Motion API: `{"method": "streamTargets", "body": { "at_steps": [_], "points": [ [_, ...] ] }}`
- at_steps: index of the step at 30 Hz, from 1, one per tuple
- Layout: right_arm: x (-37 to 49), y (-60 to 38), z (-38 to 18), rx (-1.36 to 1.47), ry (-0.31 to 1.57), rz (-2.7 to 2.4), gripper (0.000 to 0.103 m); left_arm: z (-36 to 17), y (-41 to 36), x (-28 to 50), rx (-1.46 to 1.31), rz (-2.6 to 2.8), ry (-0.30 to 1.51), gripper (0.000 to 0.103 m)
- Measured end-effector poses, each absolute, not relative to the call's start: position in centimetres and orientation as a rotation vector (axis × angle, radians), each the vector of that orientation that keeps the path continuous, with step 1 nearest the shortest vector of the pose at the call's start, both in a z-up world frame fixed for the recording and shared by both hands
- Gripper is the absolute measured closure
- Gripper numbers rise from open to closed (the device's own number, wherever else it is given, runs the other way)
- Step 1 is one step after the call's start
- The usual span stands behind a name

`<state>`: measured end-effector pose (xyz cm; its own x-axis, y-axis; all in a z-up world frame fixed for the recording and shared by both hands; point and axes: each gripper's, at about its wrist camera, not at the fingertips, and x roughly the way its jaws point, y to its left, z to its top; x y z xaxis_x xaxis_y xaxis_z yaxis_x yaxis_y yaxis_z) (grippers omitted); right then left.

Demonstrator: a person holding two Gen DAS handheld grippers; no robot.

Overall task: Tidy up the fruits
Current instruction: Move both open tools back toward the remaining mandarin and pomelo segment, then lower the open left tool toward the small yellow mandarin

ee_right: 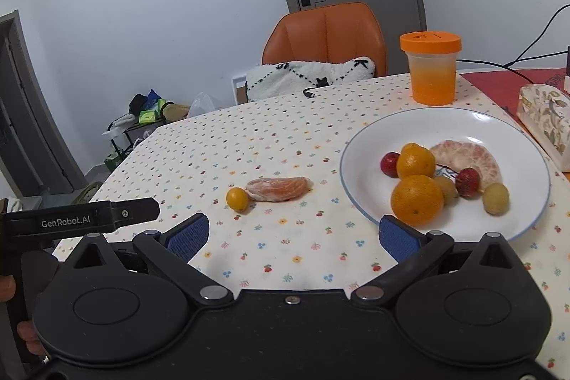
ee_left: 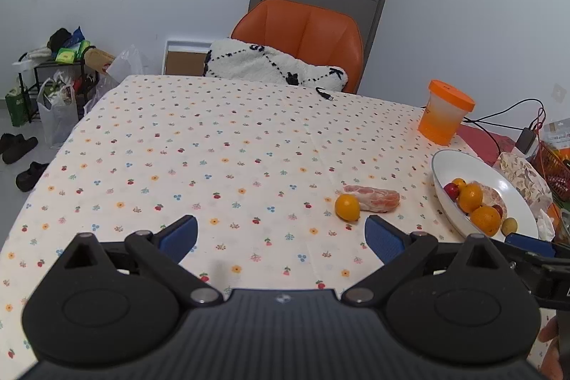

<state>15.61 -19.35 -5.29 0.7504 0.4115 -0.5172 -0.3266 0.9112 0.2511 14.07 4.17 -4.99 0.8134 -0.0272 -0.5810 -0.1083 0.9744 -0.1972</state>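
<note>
L wrist: left gripper spread wide, empty; small orange touching pomelo segment just ahead-right; plate far right, partly cut off.
R wrist: right gripper agape, empty; plate's fruit ahead-right, orange-lidded cup beyond.

- The left gripper is matte black plastic, with two round disc housings and a ribbed dark grey panel between them.
- Blue ribbed pads face its fingers.
- Silver rivets join the black link arms.
- The right gripper is built alike, with one small screw at its centre.
- White "GenRobot.AI" lettering marks the left gripper's black side bar.
</note>
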Motion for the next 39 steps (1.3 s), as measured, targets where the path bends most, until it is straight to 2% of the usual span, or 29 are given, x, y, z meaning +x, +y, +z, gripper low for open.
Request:
{"method": "streamTargets", "body": {
  "at_steps": [7, 10, 14, 18, 20, 28, 30, 37, 39],
  "points": [
    [16.5, -18.7, -5.2, 0.162, 0.606, 0.445, 0.000, -5.1, 4.3, 15.3, -0.265, 0.006, 0.620, 0.006],
    [17.0, -18.6, -5.2, 0.166, 0.613, 0.462, 0.008, -5.3, 3.7, 15.9, -0.267, -0.021, 0.623, 0.009],
    [17.9, -18.4, -5.6, 0.191, 0.636, 0.483, 0.018, -5.8, 3.0, 16.7, -0.260, -0.053, 0.632, 0.021],
    [18.7, -18.2, -6.0, 0.197, 0.645, 0.485, 0.022, -6.4, 2.6, 17.7, -0.268, -0.075, 0.653, 0.037],
    [19.1, -18.2, -6.1, 0.209, 0.648, 0.479, 0.022, -6.6, 2.3, 18.2, -0.268, -0.083, 0.659, 0.040],
    [20.8, -18.4, -6.8, 0.243, 0.675, 0.475, 0.035, -7.2, 1.5, 20.0, -0.270, -0.107, 0.678, 0.055],
    [21.1, -18.5, -6.8, 0.250, 0.676, 0.476, 0.035, -7.4, 1.4, 20.5, -0.276, -0.110, 0.685, 0.061],
    [22.0, -18.3, -7.0, 0.256, 0.691, 0.484, 0.039, -8.1, 0.7, 22.0, -0.276, -0.123, 0.702, 0.064],
    [22.3, -18.2, -7.0, 0.255, 0.694, 0.482, 0.039, -8.5, 0.6, 22.5, -0.278, -0.122, 0.716, 0.077]
  ]
}}
